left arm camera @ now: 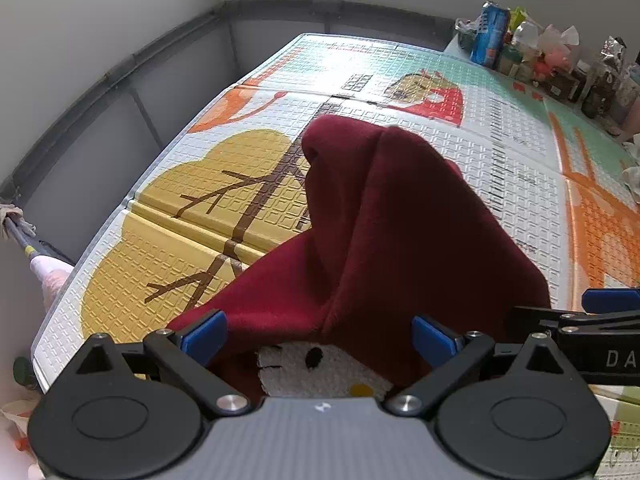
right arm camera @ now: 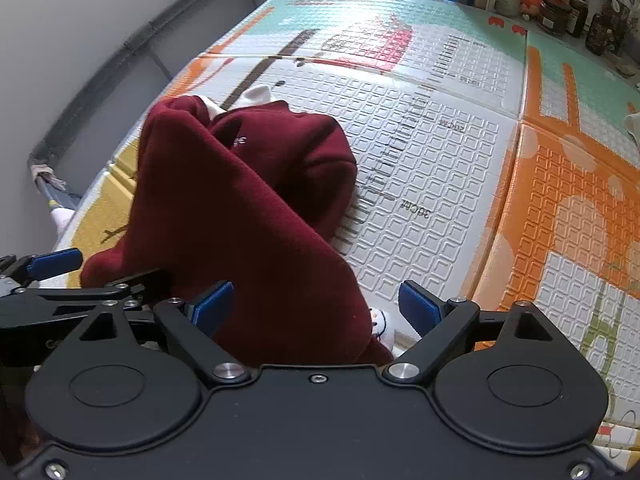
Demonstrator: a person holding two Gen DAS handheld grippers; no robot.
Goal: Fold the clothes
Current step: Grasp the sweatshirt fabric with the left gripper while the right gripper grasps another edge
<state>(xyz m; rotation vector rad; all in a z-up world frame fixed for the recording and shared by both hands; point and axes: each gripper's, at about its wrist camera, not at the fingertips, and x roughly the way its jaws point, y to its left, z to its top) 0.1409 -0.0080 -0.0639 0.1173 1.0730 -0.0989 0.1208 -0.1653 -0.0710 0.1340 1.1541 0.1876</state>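
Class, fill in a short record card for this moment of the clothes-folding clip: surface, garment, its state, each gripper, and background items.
surface: patterned foam play mat
garment: dark red sweatshirt with a white cartoon cat patch
garment state: bunched in a heap, not laid flat
left gripper: open, blue fingers either side of the cloth
right gripper: open, cloth lying between the fingers, not pinched
background: bottles and jars along the far right edge
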